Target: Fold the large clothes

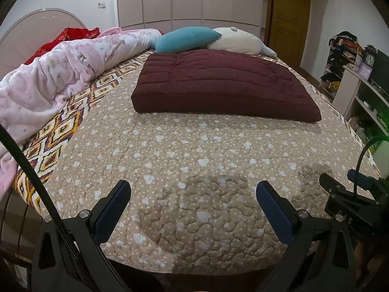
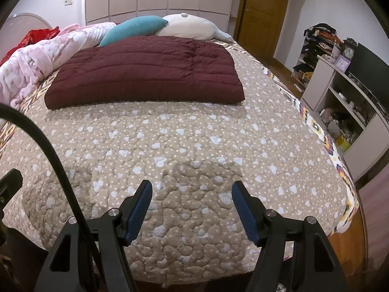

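Observation:
A dark maroon quilted garment [image 1: 223,82] [image 2: 148,73] lies folded into a neat thick rectangle on the far half of the bed. My left gripper [image 1: 193,191] hovers open over the near edge of the beige quilted bedspread [image 1: 194,160], well short of the garment, with nothing between its blue pads. My right gripper [image 2: 192,191] is also open and empty above the bedspread [image 2: 194,141] near the foot of the bed. At the right edge of the left wrist view, the right gripper's black body [image 1: 350,199] shows beside mine.
A rumpled pink blanket [image 1: 56,77] and a red cloth [image 1: 73,35] lie along the left side. A teal pillow [image 1: 184,39] and a cream pillow [image 1: 235,40] sit behind the garment. Shelves [image 2: 345,102] with clutter and a clock stand right of the bed; a wardrobe and wooden door are behind.

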Motion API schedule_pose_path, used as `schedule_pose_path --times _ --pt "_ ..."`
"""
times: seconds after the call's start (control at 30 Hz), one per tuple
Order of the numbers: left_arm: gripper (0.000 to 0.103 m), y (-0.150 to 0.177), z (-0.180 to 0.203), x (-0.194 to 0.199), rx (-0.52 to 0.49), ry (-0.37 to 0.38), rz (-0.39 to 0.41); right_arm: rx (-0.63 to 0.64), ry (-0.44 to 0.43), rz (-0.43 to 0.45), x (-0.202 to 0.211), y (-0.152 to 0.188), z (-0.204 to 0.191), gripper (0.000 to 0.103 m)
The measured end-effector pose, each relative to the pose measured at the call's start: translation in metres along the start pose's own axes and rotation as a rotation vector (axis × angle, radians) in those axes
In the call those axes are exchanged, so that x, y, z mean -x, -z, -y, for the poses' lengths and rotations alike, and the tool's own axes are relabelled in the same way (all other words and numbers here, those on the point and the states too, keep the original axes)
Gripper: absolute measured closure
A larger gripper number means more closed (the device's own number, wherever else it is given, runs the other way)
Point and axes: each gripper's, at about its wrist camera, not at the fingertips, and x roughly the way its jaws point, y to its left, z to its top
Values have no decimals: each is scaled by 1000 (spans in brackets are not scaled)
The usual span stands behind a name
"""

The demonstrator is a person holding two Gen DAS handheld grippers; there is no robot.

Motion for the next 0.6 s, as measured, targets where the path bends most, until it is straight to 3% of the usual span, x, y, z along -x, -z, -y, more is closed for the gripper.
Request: schedule_pose_path --times 0.6 --pt "0 2 -6 -13 14 -8 -33 18 -6 -7 -4 1 -8 31"
